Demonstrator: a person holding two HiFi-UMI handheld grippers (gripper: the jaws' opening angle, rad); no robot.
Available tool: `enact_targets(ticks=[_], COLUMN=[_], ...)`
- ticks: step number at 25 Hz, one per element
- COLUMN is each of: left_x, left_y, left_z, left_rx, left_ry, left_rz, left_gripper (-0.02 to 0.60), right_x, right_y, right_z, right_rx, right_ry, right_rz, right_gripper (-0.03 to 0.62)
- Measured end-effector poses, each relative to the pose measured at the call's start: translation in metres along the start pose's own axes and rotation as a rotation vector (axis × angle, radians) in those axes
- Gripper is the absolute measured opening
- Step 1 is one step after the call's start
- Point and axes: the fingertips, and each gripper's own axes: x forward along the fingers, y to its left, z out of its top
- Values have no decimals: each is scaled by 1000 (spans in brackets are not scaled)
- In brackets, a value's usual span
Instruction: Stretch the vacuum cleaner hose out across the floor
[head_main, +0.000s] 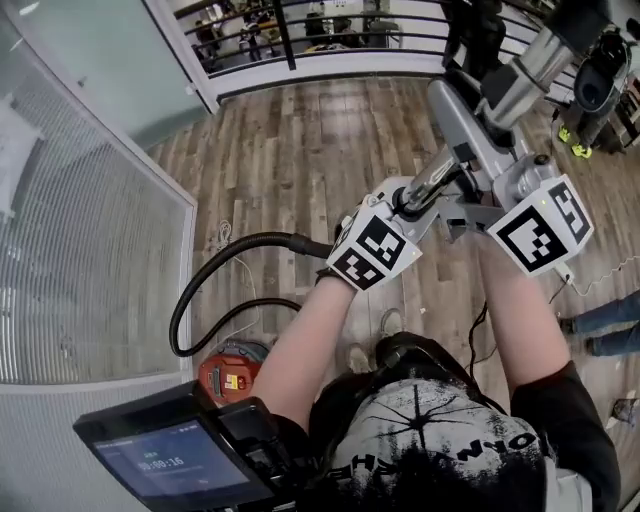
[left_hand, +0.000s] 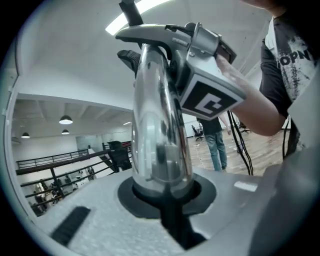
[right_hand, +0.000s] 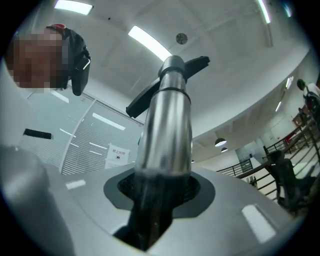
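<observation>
On the wood-plank floor (head_main: 300, 140), the black flexible vacuum hose (head_main: 177, 325) lies looped left of both grippers, running from the red canister (head_main: 232, 372) to the polished metal wand tube (left_hand: 160, 125), which the left gripper (left_hand: 165, 200), nearer the hose, and the right gripper (right_hand: 155, 192) each clamp.

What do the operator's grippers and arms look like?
Left gripper and right gripper: light grey moulded bodies with a dark collar round the jaw slot. Each carries a white cube with black square markers. Arms: black short-sleeved T-shirt with pale print, forearms bare.
</observation>
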Motion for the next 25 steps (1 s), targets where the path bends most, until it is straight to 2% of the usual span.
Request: enact_targets(ticks=[2,3,6,10,13,16,19,22,24,25], left_x=[15,24,49,89,103,128,172,192,198,200], left_y=[-26,-38,-69,-102,-116,-140,-180,-213,-226,-230], left_z=[-7,-10,-12,-4,-8,-9,-9,-2,7,12], left_rx=[14,18,21,-25,-102,-174,-233,-289,-324,-338], left_ry=[6,14,45,69,75,62,81,97,77,65], left_rz=[-73,-111,-204,-319,-410,-493,-519,-525,-535,-531], left_gripper=[55,57,57,57,57,57,54,54,51,49], right_x=[-25,-38,-72,-111,-124,-149,-198,-233,-243,-246], right_y=[-7,-12,-24,-51,-55,-73,-105,-118,-119,-118], right_z=[10,12,16,33,32,36,42,47,51,53], right_rx=[-27,-19,57,174,246,373,474,560,592,602], right_ry=[1,10,45,39,36,-6,-33,-40,-32,-25], right_rz=[74,132,329,559,764,929,1086,1245,1305,1327], right_gripper=[162,208,249,226,170,223,253,281,216,202])
